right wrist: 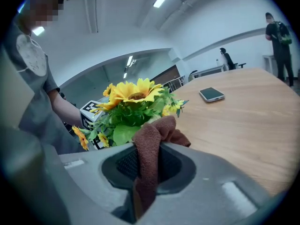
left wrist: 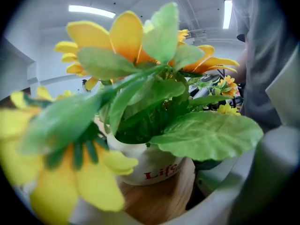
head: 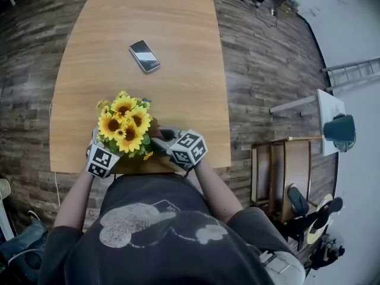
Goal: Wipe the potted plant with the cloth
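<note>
Wooden table [head: 178,34], plant [head: 124,123] at its near edge. Left gripper [left wrist: 164,198] jaws apart, pot [left wrist: 150,165] between, contact unclear. Right gripper [right wrist: 149,156] clamps brown cloth [right wrist: 161,128] just near the leaves. Likely step: approach. Next: press cloth onto a leaf. Pot reads "Life", red. Phone [head: 144,56] far.

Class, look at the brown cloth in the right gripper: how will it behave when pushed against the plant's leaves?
Probably floppy: the cloth bunches and droops where the right gripper pinches it. It would likely fold rather than push firmly. The leaves look thin, so they may bend as well.
</note>
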Demonstrator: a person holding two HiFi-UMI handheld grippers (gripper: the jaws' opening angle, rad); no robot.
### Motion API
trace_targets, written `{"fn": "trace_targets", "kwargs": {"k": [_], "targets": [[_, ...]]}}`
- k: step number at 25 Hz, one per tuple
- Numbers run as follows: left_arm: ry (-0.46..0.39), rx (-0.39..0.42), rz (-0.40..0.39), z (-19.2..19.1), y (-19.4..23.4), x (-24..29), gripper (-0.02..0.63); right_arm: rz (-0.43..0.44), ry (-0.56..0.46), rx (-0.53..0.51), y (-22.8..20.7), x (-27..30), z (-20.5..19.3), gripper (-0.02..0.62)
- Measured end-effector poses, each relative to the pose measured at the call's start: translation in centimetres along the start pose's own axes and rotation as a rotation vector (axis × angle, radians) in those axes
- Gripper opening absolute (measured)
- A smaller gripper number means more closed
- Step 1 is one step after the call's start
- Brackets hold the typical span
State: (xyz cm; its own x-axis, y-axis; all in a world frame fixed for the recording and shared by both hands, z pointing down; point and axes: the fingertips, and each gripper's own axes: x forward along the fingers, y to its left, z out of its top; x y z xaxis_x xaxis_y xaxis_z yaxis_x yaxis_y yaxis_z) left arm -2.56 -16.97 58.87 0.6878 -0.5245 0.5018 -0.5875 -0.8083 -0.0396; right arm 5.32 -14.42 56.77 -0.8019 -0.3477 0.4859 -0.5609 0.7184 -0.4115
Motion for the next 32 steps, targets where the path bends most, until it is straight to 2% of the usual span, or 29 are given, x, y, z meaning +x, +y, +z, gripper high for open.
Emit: {"fn": "trace_targets", "kwargs": {"k": [5, 9, 14, 19, 21, 23, 32], "targets": [[-0.018, 0.067, -0.119, 0.5, -0.8, 0.7, 0.586, -0.126, -0.069, 0.082, -3.1, -2.7, 0.2, 0.049], [-0.041, 0.112, -0.200, 0.8, -1.2, 0.9, 0.584, -0.207, -0.048, 0.078, -5.8, -2.3, 0.5, 0.049], [-0.057, 0.151, -0.275, 1.0, -1.8, 1.0, 0.584, -0.205, -0.022, 0.072, -7.3, 0.6, 1.9, 0.049], [-0.041, 0.207, -0.355, 0.7, -2.4, 0.8, 0.586, -0.123, -0.061, 0.080, -6.8, 3.2, 4.5, 0.049], [-0.028, 0.203, -0.345, 0.6, -2.3, 0.7, 0.588, -0.100, -0.057, 0.068, -6.5, 3.8, 4.9, 0.049], [-0.016, 0.162, -0.301, 0.3, -1.9, 0.7, 0.597, -0.092, -0.053, 0.066, -6.3, 4.0, 4.8, 0.049], [-0.004, -0.061, -0.023, -1.8, 0.4, -1.7, 0.607, -0.073, -0.054, 0.072, -4.7, 2.8, 3.4, 0.049]]}}
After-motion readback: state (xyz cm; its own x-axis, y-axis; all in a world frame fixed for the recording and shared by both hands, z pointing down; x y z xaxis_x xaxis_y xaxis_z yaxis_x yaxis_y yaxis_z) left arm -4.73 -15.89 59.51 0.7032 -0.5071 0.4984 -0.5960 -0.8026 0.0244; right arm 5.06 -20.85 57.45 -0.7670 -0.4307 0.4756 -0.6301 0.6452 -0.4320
